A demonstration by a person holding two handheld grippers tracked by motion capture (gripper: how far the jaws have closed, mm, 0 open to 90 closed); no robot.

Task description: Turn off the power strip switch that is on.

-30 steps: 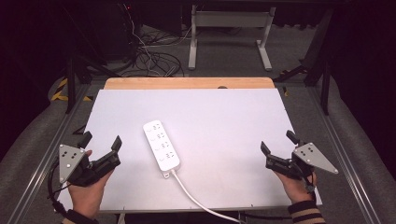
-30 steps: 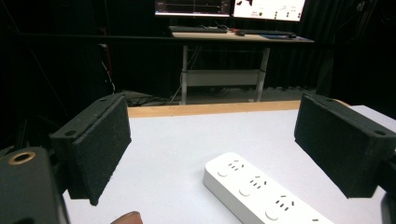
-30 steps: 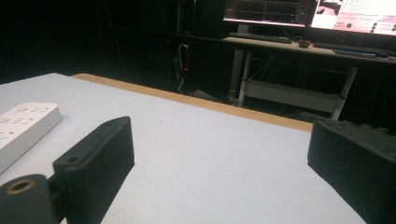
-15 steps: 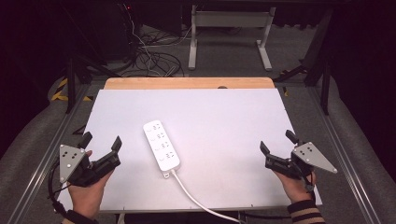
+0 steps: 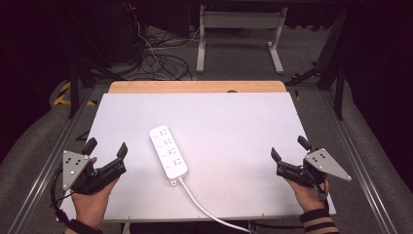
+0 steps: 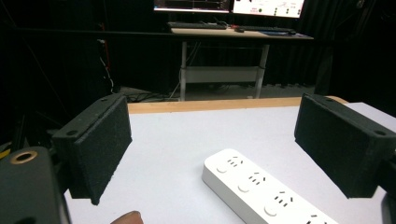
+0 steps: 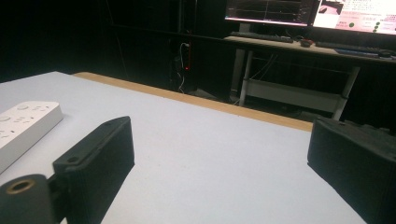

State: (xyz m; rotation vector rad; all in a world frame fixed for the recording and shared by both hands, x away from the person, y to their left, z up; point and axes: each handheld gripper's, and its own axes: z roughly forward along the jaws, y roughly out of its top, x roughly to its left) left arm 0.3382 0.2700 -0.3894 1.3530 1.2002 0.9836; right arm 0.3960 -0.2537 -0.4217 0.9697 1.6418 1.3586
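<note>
A big white table top (image 5: 219,122) is laid flat, with a strip of wood (image 5: 195,87) seen at its far edge. A white power strip (image 5: 168,151) is placed near the middle, a bit to the left, likely so it can be reached from both sides. It is long, smooth and rounded, four rows of plug holes are seen on top, and a white cord (image 5: 199,202) is trailed off the near edge. The left gripper (image 5: 106,155) is held just beside it, jaws opened wide. The right gripper (image 5: 288,155) is kept well apart, jaws also wide, nothing held.
</note>
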